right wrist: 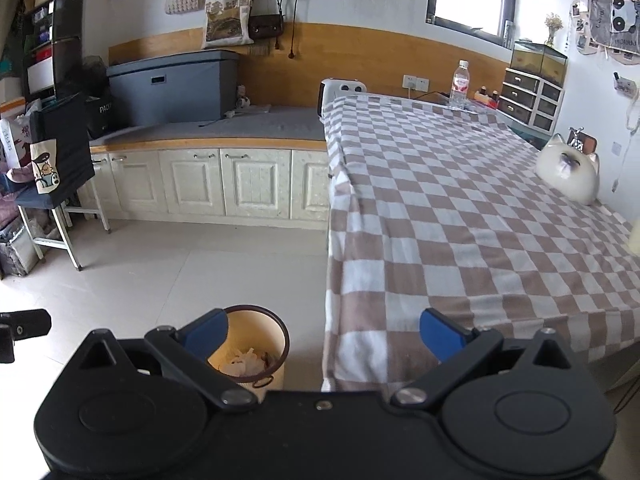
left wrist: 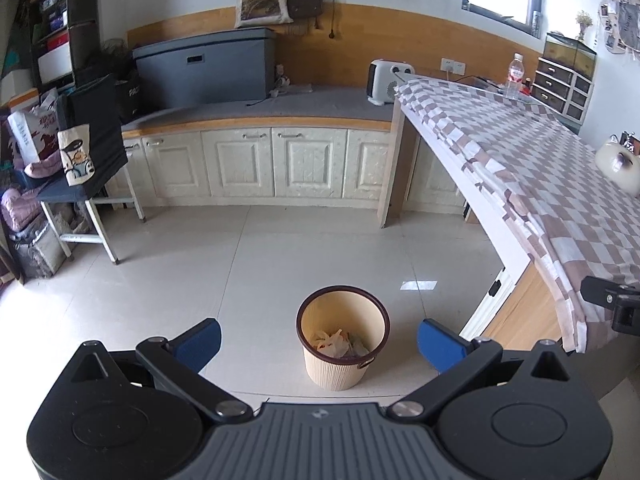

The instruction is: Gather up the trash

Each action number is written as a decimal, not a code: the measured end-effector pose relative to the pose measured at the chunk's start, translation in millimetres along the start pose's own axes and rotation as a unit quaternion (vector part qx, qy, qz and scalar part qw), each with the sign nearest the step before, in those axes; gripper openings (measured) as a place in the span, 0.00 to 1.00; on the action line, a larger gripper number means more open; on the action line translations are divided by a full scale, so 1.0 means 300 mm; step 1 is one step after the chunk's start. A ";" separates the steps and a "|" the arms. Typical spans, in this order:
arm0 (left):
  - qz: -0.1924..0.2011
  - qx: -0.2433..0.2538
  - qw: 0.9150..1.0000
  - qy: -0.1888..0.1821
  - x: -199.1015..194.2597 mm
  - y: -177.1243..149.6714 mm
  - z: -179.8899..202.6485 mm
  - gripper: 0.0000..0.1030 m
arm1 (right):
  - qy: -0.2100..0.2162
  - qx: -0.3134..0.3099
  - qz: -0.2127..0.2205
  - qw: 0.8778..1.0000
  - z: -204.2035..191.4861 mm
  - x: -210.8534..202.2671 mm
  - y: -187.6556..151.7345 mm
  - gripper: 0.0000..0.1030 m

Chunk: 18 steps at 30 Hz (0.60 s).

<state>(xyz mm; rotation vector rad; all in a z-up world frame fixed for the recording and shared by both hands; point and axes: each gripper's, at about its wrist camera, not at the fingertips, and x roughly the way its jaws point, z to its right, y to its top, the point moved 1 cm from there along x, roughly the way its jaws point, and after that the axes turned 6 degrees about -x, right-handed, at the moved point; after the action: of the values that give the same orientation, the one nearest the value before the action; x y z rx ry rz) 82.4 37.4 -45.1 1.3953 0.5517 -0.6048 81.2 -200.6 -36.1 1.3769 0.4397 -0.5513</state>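
Though claws gape, bin (left wrist: 343, 338) holds crumpled trash (left wrist: 335, 343).

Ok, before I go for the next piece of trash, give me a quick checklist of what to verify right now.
1. Left gripper open and empty: ok.
2. Right gripper open and empty: ok.
3. Trash bin upright on the floor, mouth unblocked: ok.
4. Room left in the bin above the crumpled bags: ok.
5. Checked tablecloth free of loose trash: ok as far as both views show.
6. Water bottle at the far end empty and meant as trash: cannot tell.
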 end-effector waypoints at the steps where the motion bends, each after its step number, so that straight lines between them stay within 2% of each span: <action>1: -0.001 -0.003 1.000 0.000 -0.002 -0.003 -0.004 1.00 | 0.001 0.001 0.000 1.000 0.001 0.000 -0.003 1.00; 18: 0.008 -0.002 1.000 -0.009 -0.037 -0.011 0.026 1.00 | -0.001 0.004 0.020 1.000 -0.005 -0.055 -0.026 1.00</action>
<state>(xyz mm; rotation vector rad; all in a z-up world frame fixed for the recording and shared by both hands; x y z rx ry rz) 72.2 30.2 -39.1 1.3877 0.5262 -0.6020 63.4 -198.0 -32.8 1.3894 0.4087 -0.5217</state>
